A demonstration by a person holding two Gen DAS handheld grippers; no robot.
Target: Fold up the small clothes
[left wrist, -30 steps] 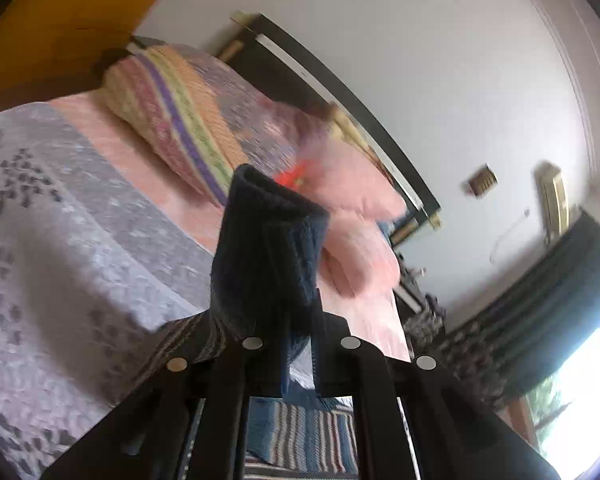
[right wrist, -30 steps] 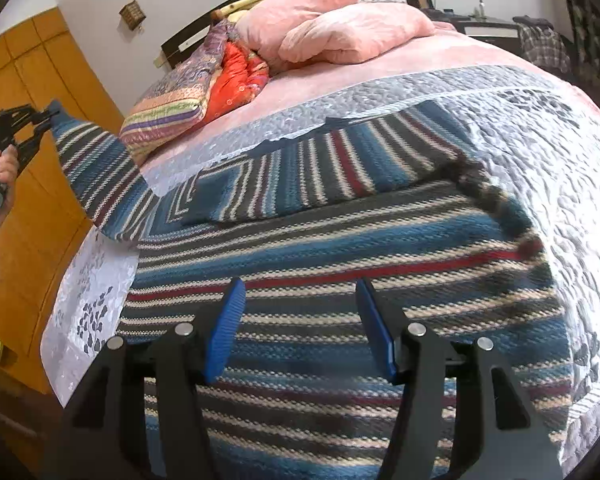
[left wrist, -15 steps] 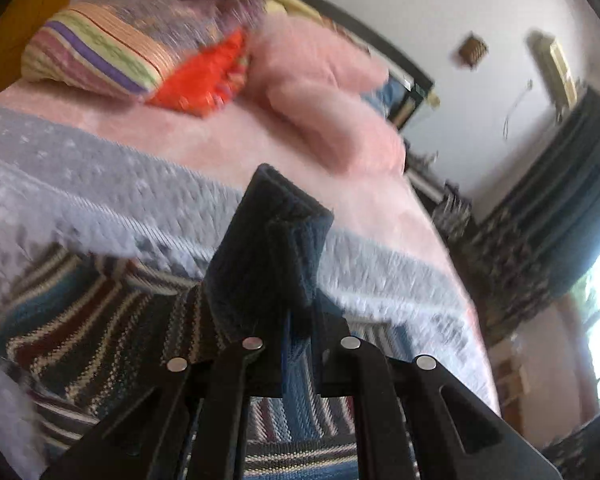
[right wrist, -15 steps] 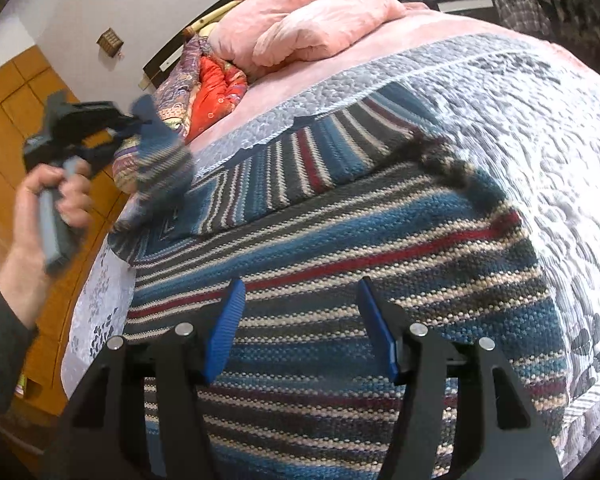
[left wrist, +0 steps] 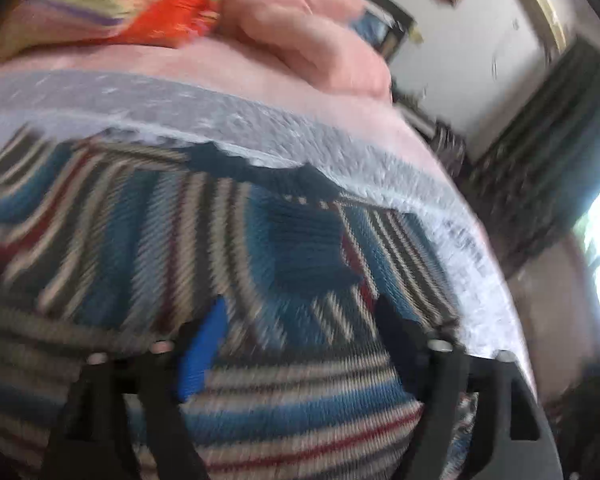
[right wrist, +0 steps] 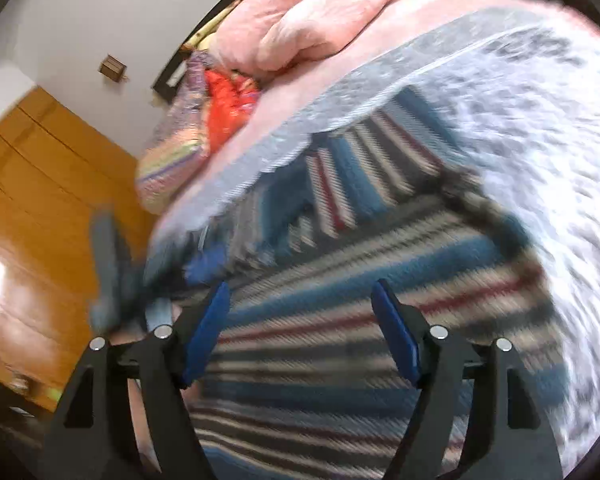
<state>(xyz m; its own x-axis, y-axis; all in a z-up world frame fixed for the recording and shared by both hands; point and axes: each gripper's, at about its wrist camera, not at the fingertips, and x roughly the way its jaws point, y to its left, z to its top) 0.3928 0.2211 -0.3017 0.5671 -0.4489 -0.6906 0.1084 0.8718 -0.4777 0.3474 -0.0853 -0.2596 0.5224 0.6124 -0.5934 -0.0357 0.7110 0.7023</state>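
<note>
While spread — one sweater (left wrist: pixel 300 240); two claws.

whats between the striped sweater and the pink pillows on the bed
A band of grey quilted bedspread, then pink sheet, separates the striped sweater from the pink pillows; both wrist views show it.

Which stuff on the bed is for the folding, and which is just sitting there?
For the folding:
- sweater
- left gripper, open
- right gripper, open

Just sitting there:
- pink pillows
- red cushion
- striped pillow
- grey quilt
- wardrobe
- curtain
</note>
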